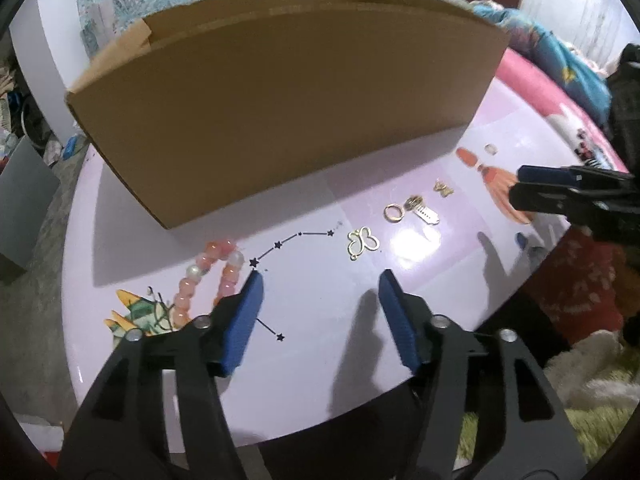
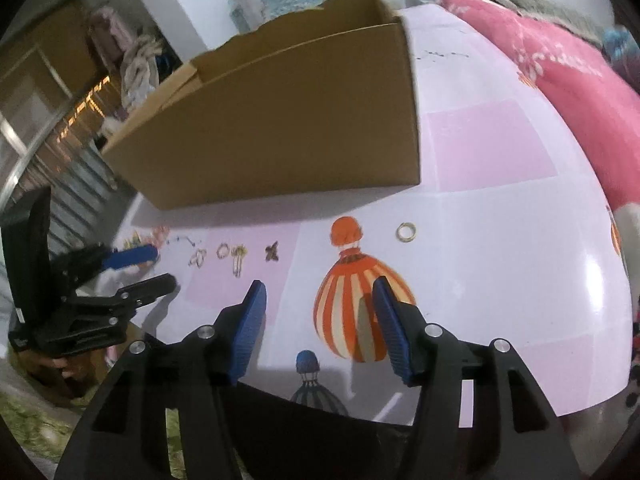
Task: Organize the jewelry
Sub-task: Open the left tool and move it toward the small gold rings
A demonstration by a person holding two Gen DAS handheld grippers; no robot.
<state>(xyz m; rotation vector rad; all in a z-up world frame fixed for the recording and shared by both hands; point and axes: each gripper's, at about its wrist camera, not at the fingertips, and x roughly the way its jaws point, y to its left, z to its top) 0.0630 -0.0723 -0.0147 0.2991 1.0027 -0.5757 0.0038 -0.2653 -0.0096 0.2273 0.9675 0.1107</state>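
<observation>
An open cardboard box (image 1: 280, 104) stands at the back of the table; it also shows in the right wrist view (image 2: 288, 128). In front of it lie a pink bead bracelet (image 1: 212, 276), a gold butterfly pendant (image 1: 362, 243), a gold ring (image 1: 393, 213), a hair clip (image 1: 423, 210) and a small butterfly charm (image 1: 443, 189). Another gold ring (image 2: 405, 232) lies near the balloon print. My left gripper (image 1: 320, 284) is open and empty just above the table, with the bracelet by its left finger. My right gripper (image 2: 318, 288) is open and empty over the orange balloon print.
The table (image 2: 500, 240) is white and pink with balloon and star prints. A pink blanket (image 2: 580, 80) lies on the right. The right gripper (image 1: 560, 192) shows at the right edge of the left view. Clutter and floor lie beyond the table's left edge.
</observation>
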